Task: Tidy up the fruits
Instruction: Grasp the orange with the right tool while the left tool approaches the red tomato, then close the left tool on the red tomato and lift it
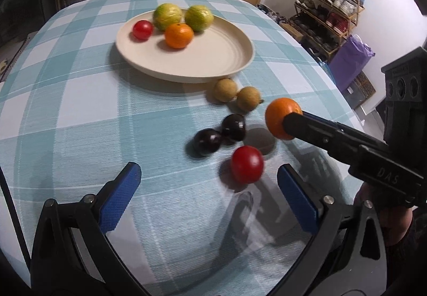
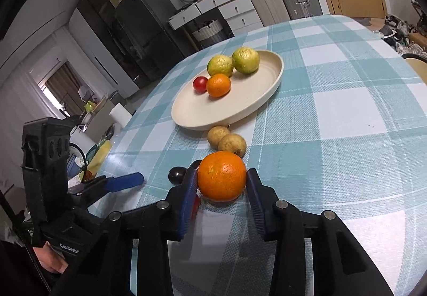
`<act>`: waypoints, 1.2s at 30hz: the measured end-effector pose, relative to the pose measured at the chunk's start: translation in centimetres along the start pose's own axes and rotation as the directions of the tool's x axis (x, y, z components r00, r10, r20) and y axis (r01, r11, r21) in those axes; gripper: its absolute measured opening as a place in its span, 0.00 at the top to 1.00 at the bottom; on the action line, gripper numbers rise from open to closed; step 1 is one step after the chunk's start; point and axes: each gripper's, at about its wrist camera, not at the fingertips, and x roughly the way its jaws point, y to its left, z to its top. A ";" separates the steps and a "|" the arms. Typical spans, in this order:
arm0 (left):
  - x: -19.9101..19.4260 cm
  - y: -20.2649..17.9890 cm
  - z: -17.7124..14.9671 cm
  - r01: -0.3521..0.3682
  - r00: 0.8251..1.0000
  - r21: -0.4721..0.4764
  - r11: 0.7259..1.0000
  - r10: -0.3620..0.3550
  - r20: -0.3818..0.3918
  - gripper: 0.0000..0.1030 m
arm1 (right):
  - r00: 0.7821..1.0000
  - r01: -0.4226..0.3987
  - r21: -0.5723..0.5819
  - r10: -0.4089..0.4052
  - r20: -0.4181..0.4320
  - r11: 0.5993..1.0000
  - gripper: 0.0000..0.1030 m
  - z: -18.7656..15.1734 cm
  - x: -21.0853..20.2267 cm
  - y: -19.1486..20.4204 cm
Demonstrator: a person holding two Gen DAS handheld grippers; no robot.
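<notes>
Item: orange (image 2: pixel 222 176), held. Your right tool (image 2: pixel 222 184) has its blue pads pressed on either flank of it, narrowed to the fruit's width, and the shadow under the fruit suggests it is just off the bench (image 1: pixel 66 109).

Item: left tool (image 1: pixel 209 200), spread wide, holding nothing, hovering low behind the red tomato (image 1: pixel 247 164).

Item: plate (image 1: pixel 234 56), cream, farther back on the checked cloth, carrying two green-yellow fruits, a second orange and a small tomato. Its near half is bare.

Items loose on the bench: two brown fruits (image 1: pixel 236 94) just beside the plate's rim; two dark plums (image 1: pixel 220 133) touching each other; the red tomato nearest your left tool.

Risks, as I judge them:
- The orange is round and gripped near its middle; a quick swing could roll it out of the pads.
- Carrying it low toward the plate takes it over the brown fruits; a knock would send them rolling.
- Your two tools are close; the left one closing on the tomato may clip the right.
</notes>
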 end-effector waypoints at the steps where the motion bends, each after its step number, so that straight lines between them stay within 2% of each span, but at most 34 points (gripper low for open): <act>1: 0.1 -0.3 0.0 -0.001 1.000 0.006 1.000 0.001 0.000 0.02 | 1.000 -0.002 0.001 0.002 0.001 1.000 0.63 0.0 -0.1 -0.1; 3: 0.3 -0.7 0.2 0.005 1.000 0.016 1.000 -0.005 -0.005 0.03 | 1.000 -0.001 0.004 0.001 0.006 1.000 0.63 0.0 -0.3 -0.3; 6: 0.4 -1.2 0.3 0.036 0.999 0.023 0.999 -0.036 -0.008 0.11 | 1.000 -0.006 0.010 0.006 0.014 1.000 0.63 0.1 -0.7 -0.6; 11: 1.0 -1.8 0.4 0.074 0.997 0.033 0.997 -0.073 -0.041 0.36 | 1.000 -0.008 0.010 0.008 0.024 1.000 0.63 0.2 -1.0 -0.9; 16: 1.4 -1.8 0.6 0.096 0.993 0.006 0.995 -0.096 -0.069 0.47 | 0.999 -0.018 0.020 0.017 0.028 1.000 0.63 0.0 -1.2 -1.2; 18: 1.4 -1.7 0.7 0.099 0.993 -0.002 0.995 -0.099 -0.068 0.48 | 0.999 -0.021 0.020 0.020 0.029 1.000 0.63 -0.1 -1.3 -1.3; 21: 1.5 -1.8 0.8 0.102 0.992 -0.002 0.995 -0.102 -0.073 0.57 | 0.999 -0.023 0.018 0.023 0.030 1.000 0.63 -0.3 -1.3 -1.4; 23: 1.6 -1.8 0.8 0.113 0.990 -0.010 0.994 -0.114 -0.084 0.74 | 0.999 -0.021 0.020 0.021 0.030 1.000 0.63 -0.4 -1.4 -1.5; 25: 1.7 -1.8 0.9 0.127 0.988 -0.011 0.992 -0.128 -0.090 0.76 | 0.999 -0.024 0.026 0.024 0.025 0.999 0.63 -0.4 -1.3 -1.7; 36: 1.3 -1.8 1.5 0.160 0.984 -0.005 0.987 -0.159 -0.083 0.77 | 0.999 -0.034 0.021 0.033 0.031 0.999 0.63 -0.3 -1.3 -1.7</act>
